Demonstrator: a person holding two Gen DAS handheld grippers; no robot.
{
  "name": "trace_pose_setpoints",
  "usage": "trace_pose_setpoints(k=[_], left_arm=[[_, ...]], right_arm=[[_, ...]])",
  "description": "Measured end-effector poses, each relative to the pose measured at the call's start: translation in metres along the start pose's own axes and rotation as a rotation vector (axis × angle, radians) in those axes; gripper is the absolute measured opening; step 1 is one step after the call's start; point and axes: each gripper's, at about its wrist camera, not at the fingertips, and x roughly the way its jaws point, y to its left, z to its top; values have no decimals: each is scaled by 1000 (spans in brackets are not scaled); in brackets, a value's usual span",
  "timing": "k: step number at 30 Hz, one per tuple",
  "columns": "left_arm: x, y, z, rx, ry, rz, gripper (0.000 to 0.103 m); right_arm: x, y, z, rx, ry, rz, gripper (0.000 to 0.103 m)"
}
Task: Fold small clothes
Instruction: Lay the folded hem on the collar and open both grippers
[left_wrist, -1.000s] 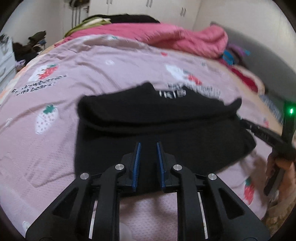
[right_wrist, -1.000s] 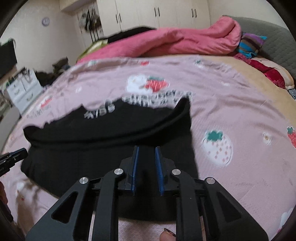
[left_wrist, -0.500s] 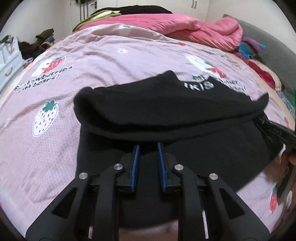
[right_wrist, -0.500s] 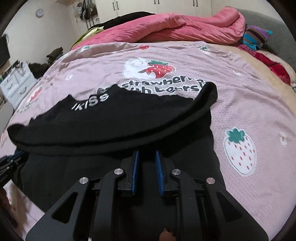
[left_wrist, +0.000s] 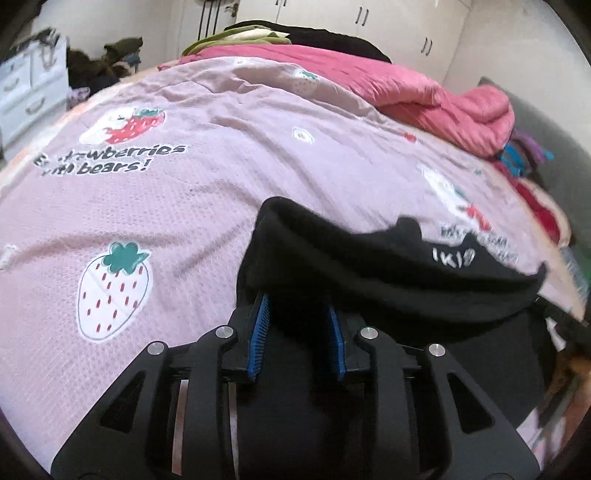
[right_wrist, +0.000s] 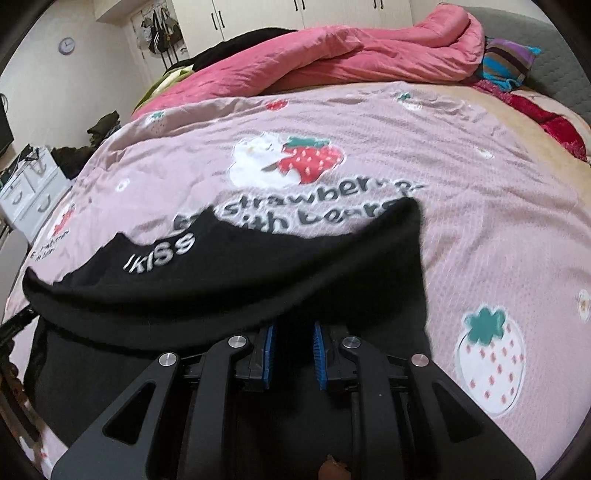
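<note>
Two tongs work one black garment (right_wrist: 229, 288) on a bed covered by a pink strawberry sheet (left_wrist: 192, 192). The garment lies on the near part of the bed, its lower layer flat on the sheet and its upper edge carried forward over that layer in a rolled fold, with white lettering showing near the fold's far edge.

The left tongs (left_wrist: 297, 323) sit at the garment's left end. Their jaws have just been opening: black cloth is still between the blue pads (left_wrist: 259, 332), but the gap looks wider than the cloth and the pads do not seem to press it, so the grip reads as released. The folded edge drapes over the fingertips.

The right tongs (right_wrist: 293, 350) sit at the garment's right end, their jaws narrow and clenched on the black cloth between the pads (right_wrist: 269, 350); the fold hangs over their tips too. At the far left edge of the right wrist view, a dark piece of the left tongs shows beside the garment's end.

Beyond the garment, a pink duvet (right_wrist: 332, 55) is bunched at the far side of the bed, with a striped cushion (right_wrist: 506, 59) to its right. White drawers (right_wrist: 29, 192) stand left of the bed.
</note>
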Motion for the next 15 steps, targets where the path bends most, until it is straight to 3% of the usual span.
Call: trace_pose_setpoints(k=[1,2,4,5,7,9,12,13,14,15], left_arm=[[0,1,2,-4,-6,1,21],[-1,1,3,-7,-13,13,34],[-2,5,5,-15,-27,58,45],[-3,8,6,-30,-26,48,45],[1,17,6,-64,-7,40,46],[8,22,4,-76,29,37,47],[12,24,1,-84,45,15,46],[12,23,0,-78,39,20,34],[11,21,0,-70,30,26,8],[9,19,0,-61,17,32,3]], right_arm=[[0,-3,1,6,-7,-9,16],[-1,-7,2,14,-14,-22,16],[-6,-17,5,27,-32,-59,17],[-7,-21,5,33,-35,-70,18],[-7,-32,6,46,-24,-73,40],[-5,-37,6,46,-5,-65,51],[1,-40,2,41,26,-44,51],[3,-39,1,45,27,-29,38],[2,-39,1,50,25,-17,27],[-1,-38,1,51,14,-18,19]])
